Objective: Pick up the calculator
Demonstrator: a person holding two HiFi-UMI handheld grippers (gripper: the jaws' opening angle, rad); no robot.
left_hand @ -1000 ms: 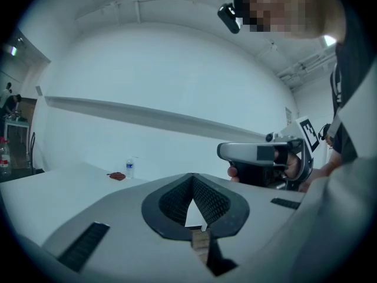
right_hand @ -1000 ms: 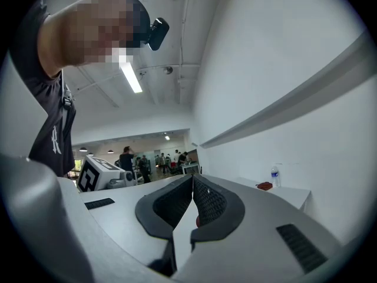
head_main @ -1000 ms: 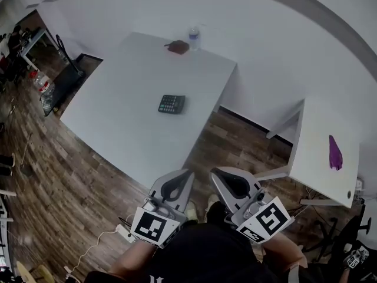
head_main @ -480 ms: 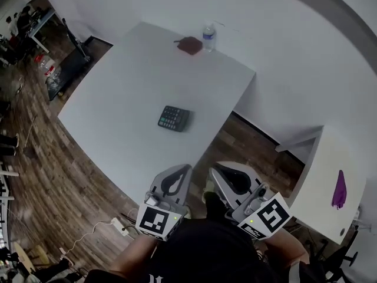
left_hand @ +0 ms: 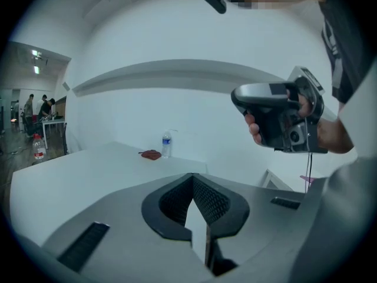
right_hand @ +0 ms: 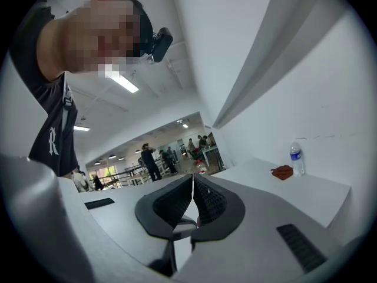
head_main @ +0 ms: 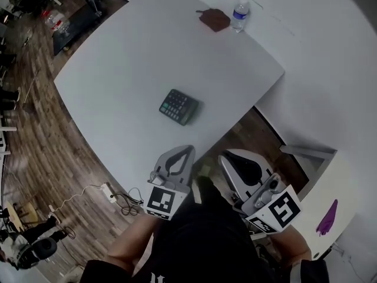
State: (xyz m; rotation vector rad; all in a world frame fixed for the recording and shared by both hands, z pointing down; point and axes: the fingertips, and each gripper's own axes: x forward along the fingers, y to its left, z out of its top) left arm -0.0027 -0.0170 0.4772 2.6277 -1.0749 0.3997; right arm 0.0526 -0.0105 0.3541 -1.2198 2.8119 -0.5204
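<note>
The dark calculator [head_main: 179,107] lies flat near the front of the white table [head_main: 118,69] in the head view. Both grippers are held side by side short of the table's near edge, pointing toward it. The left gripper [head_main: 187,150] is shut and empty, its tip just over the table's edge below the calculator. The right gripper [head_main: 226,157] is shut and empty too, over the wooden floor. In the left gripper view the jaws [left_hand: 191,176] meet with nothing between them. The right gripper view shows its jaws [right_hand: 192,177] touching likewise. The calculator is hidden in both gripper views.
A water bottle [head_main: 239,15] and a brown pouch [head_main: 214,19] stand at the table's far edge. A second white table at lower right carries a purple thing [head_main: 326,220]. A power strip [head_main: 108,188] with cables lies on the wooden floor at left.
The person has walked up to the table: the calculator now sits lower and larger in the head view, and both grippers have come forward, the left one reaching the table's edge.
</note>
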